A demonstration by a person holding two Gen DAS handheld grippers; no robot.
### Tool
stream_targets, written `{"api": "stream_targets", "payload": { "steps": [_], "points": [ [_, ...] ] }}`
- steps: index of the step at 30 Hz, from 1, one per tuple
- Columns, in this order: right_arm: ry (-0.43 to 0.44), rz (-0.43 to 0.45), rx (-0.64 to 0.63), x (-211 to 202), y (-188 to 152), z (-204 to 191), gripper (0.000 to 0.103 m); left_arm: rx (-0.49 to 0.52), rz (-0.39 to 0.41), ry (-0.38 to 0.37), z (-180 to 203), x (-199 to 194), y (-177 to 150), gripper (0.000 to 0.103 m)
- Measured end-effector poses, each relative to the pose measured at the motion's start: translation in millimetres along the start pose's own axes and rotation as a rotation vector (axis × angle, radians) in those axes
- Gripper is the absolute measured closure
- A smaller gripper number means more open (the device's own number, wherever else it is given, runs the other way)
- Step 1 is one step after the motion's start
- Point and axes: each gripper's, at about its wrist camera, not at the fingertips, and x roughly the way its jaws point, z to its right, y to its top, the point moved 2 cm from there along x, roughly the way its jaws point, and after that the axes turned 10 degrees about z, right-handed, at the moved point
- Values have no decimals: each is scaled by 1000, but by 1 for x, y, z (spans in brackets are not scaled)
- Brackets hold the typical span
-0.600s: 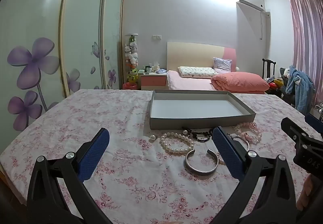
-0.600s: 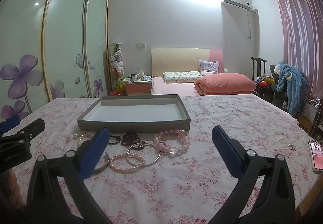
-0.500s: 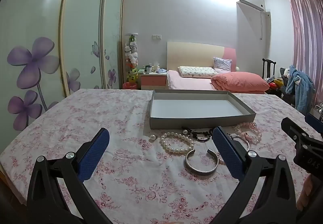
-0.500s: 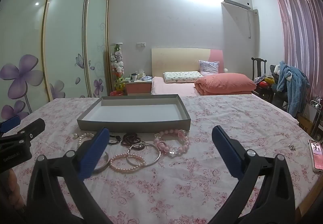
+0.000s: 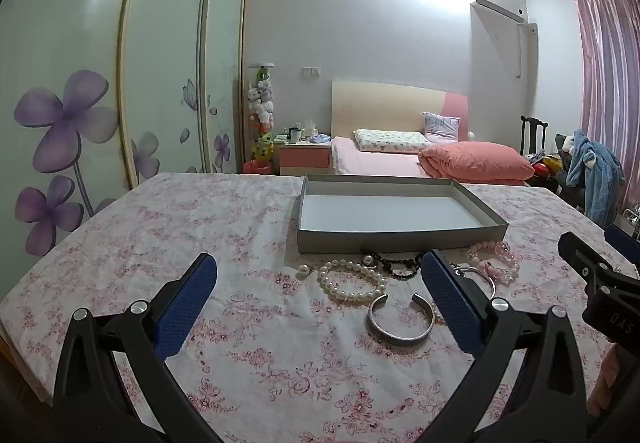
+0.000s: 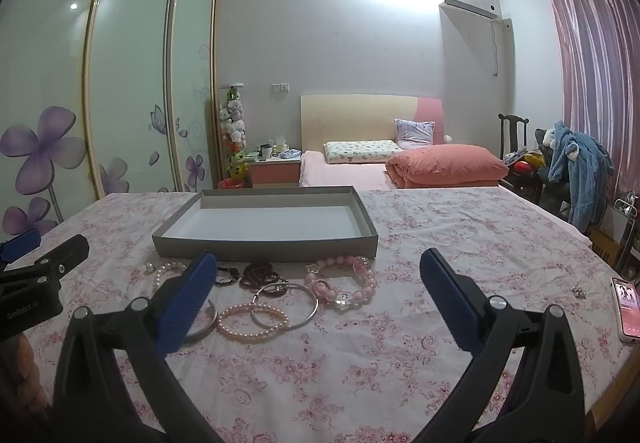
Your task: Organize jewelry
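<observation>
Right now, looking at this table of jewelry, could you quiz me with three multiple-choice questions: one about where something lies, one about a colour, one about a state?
1. Where does the jewelry lie relative to the grey tray?
A. inside it
B. on the cloth in front of its near wall
C. behind it

2. What colour are the pads on the left tool and right tool?
A. blue
B. red
C. yellow

3. What state is the right tool in?
A. shut on a bracelet
B. open, holding nothing
C. shut, empty

Answers:
1 B: the pearl bracelet, the silver cuff and the pink bead bracelet all rest on the floral tablecloth before the tray, whose inside shows bare.
2 A: both views show blue textured pads.
3 B: its pads stand wide apart with only tablecloth between them.
</observation>
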Motion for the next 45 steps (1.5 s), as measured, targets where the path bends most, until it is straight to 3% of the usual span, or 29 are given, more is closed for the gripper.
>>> {"api": "stream_targets", "payload": {
  "steps": [45],
  "points": [
    [-10,-10,7,3,-2,1,4,-1,-6,-3,1,-3,-1,2]
  ]
}}
